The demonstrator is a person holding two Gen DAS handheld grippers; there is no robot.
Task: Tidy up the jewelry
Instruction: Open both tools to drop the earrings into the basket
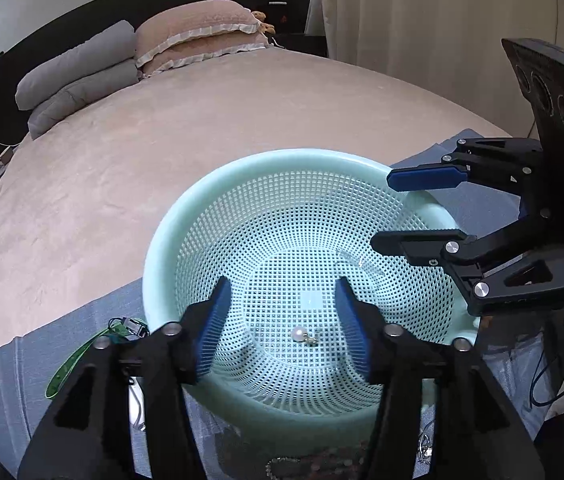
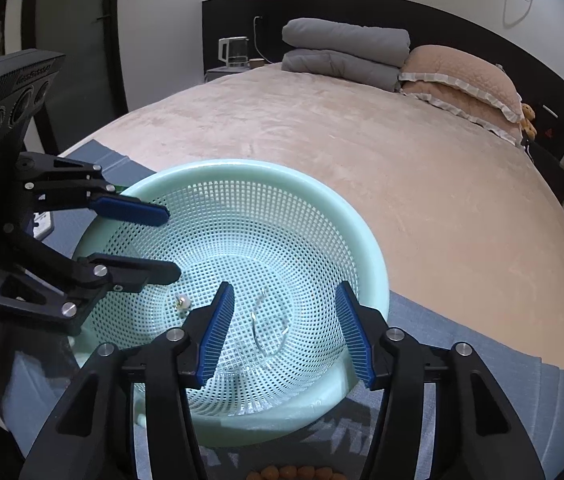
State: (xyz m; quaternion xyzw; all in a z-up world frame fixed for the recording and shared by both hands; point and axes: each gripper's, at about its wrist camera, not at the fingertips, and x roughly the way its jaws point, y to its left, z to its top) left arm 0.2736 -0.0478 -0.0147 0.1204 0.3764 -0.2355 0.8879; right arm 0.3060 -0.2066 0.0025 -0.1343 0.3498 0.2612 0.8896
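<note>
Mint-green plastic basket (image 1: 162, 256) with a mesh wall sits on a blue-grey cloth (image 1: 10, 384) at the edge of a bed (image 1: 122, 160). Two pieces of jewelry already lie inside it: a pearl earring (image 1: 299, 334) on the floor of the basket, and a thin wire bracelet (image 2: 270, 320), hard to make out against the mesh. More beads (image 2: 294, 472) and a chain (image 1: 282, 468) show on the cloth at the near edge, so sorting looks only partly done.

Left claw (image 1: 284, 324) hangs over the basket, wide open and empty, with the earring lying loose just below and between its fingers, touching neither. Right claw (image 2: 284, 332) is likewise open and empty above the basket, the bracelet resting on the mesh between its fingers, apart from them.
</note>
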